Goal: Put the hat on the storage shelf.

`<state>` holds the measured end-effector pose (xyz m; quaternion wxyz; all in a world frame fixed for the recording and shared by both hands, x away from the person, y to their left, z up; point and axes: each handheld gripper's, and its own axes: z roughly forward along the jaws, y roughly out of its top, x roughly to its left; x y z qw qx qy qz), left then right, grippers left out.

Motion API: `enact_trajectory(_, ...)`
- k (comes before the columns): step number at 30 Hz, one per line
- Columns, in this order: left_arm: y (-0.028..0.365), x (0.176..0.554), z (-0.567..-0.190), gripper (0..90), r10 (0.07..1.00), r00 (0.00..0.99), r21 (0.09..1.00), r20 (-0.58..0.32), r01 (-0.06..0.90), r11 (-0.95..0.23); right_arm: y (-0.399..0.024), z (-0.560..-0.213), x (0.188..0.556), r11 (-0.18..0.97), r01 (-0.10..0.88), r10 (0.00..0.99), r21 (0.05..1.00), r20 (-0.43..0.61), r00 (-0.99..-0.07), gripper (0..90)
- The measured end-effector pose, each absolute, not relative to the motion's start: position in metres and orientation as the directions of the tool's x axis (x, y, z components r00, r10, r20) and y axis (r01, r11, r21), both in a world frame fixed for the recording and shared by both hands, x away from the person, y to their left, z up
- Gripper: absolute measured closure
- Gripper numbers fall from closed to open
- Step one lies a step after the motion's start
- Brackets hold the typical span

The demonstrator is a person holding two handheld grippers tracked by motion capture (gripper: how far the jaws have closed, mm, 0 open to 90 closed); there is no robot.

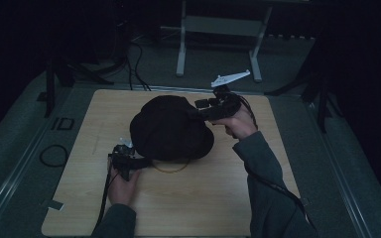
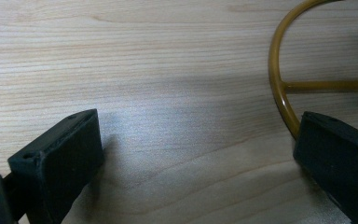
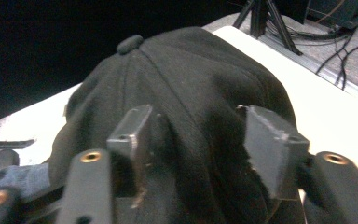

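The left gripper (image 1: 129, 161), a black two-jaw tool with a cable trailing back along the forearm, is being held low over the table by the left hand (image 1: 124, 187), its jaws being pointed toward the right of the high view. In the left gripper view its jaws are being kept wide apart with nothing pressed between them. The right gripper (image 1: 209, 108), black with a grey three-cornered plate on top, is being held higher by the right hand (image 1: 238, 124), the grey-sleeved forearm being angled up from the bottom edge. Its jaws are being held apart, with a fold of black cloth lying between them.
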<state>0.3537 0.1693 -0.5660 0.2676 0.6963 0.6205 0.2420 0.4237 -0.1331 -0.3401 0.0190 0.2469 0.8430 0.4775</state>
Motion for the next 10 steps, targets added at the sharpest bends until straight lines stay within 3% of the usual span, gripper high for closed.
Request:
enact_trajectory(6,0.1693,0.3537,-0.5660,0.7,0.994,0.113,0.673,0.005,0.735,-0.087,-0.1340,-0.3461,0.4242,0.430,0.412,0.451,0.804,0.204,-0.869,30.3)
enact_trajectory(10,0.1693,0.3537,-0.5660,0.7,0.994,0.113,0.673,0.005,0.734,-0.087,-0.1347,-0.3487,0.4245,0.437,0.417,0.455,0.797,0.205,-0.867,29.8)
